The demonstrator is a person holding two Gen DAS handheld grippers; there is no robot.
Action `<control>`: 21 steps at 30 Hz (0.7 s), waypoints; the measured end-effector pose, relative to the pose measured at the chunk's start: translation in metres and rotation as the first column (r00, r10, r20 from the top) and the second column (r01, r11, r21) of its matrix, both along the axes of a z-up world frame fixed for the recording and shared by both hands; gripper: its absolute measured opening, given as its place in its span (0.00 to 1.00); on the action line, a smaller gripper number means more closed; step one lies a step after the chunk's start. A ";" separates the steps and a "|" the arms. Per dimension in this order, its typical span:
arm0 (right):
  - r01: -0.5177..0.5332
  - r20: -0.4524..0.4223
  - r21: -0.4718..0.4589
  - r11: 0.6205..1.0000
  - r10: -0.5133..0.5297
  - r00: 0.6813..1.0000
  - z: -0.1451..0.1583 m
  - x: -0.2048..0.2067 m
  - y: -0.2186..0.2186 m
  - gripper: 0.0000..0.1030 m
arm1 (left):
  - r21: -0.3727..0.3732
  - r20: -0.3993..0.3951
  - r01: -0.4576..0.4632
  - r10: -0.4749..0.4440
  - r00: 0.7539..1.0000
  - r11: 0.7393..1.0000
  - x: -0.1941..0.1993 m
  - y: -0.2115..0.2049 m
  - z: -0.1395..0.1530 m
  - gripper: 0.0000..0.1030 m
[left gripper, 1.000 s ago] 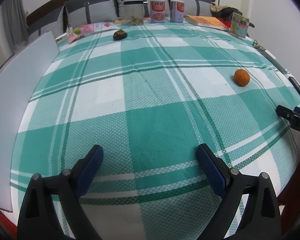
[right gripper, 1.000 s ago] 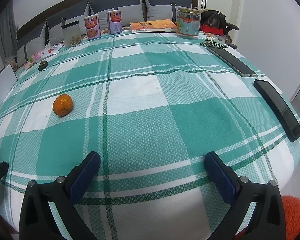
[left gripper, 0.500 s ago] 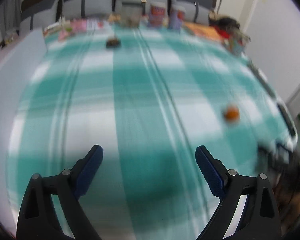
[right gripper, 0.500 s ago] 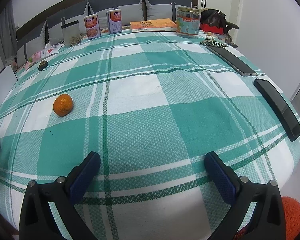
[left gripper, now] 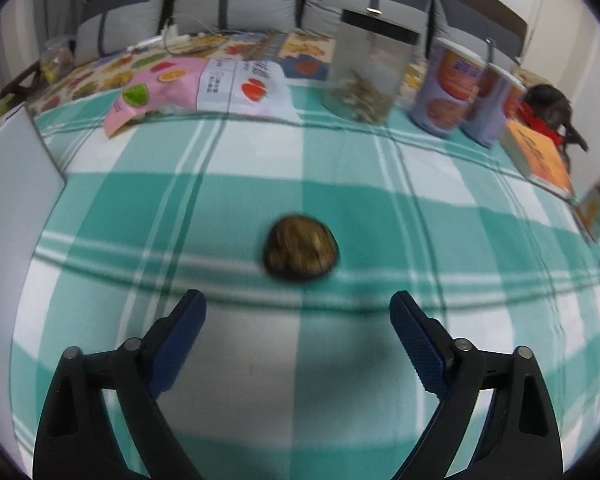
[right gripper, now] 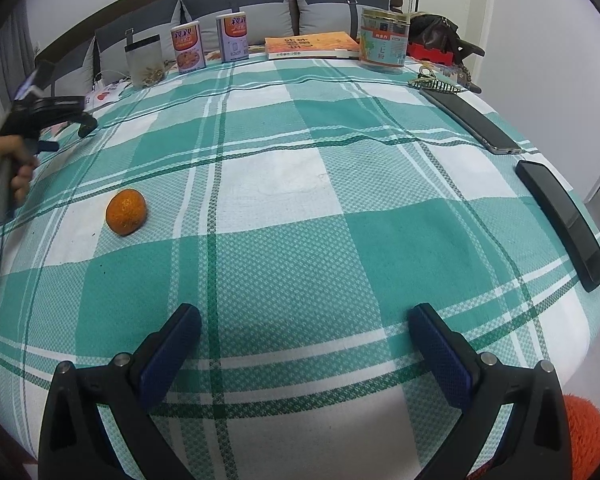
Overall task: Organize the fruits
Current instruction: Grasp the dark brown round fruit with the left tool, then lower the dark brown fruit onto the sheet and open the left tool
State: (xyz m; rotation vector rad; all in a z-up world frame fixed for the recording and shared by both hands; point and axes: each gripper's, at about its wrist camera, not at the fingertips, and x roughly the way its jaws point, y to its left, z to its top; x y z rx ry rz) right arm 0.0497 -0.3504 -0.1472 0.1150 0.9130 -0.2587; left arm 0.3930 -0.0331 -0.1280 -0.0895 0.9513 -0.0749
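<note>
we see two fruits on the checked cloth (right gripper: 284, 184). left to right: a brown fruit (left gripper: 300, 252) at the far left end, an orange (right gripper: 126, 212) nearer the middle.

left gripper (left gripper: 298, 316) first. its jaws stand wide and are closing a little, nothing between them, pads off everything. the brown fruit lies just ahead of the tips, centred on the gap, not yet inside it. view is blurred, so we cannot tell what kind of fruit it is. it looks small, rounded, dull-skinned; we judge it light, maybe soft or wrinkled, so a gentle pinch across its widest middle, pads on the left and right flanks. squeezing hard could bruise it. it sits on cloth, so it should not roll much.

behind it: a pink packet (left gripper: 156, 92), a clear jar (left gripper: 368, 76), two cans (left gripper: 464, 96), a book (left gripper: 540, 156).

in the right view the left gripper shows at the far left, held by a hand (right gripper: 8, 176), well apart from the orange.

right gripper (right gripper: 304, 344): jaws spread wide, empty, over bare cloth. the orange lies well ahead and off to the left of the gap, not lined up. we judge it firm, light, round, likely to roll if nudged; take it across the middle with both pads level.

far right: two phones (right gripper: 560, 220) along the cloth edge.
</note>
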 end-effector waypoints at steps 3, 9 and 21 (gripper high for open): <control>-0.006 0.001 0.000 1.000 0.006 1.000 0.000 0.002 0.000 1.00 | -0.006 0.024 -0.020 0.020 1.000 1.000 0.009 0.002 -0.007 0.83; -0.007 0.004 -0.001 1.000 0.007 1.000 0.000 0.003 0.000 1.00 | -0.022 0.090 0.030 -0.028 0.996 0.999 0.006 0.006 -0.001 0.42; 0.002 0.017 -0.004 1.000 -0.002 1.000 -0.001 0.005 -0.001 1.00 | -0.060 -0.007 0.345 -0.346 0.938 0.937 -0.172 0.001 0.029 0.42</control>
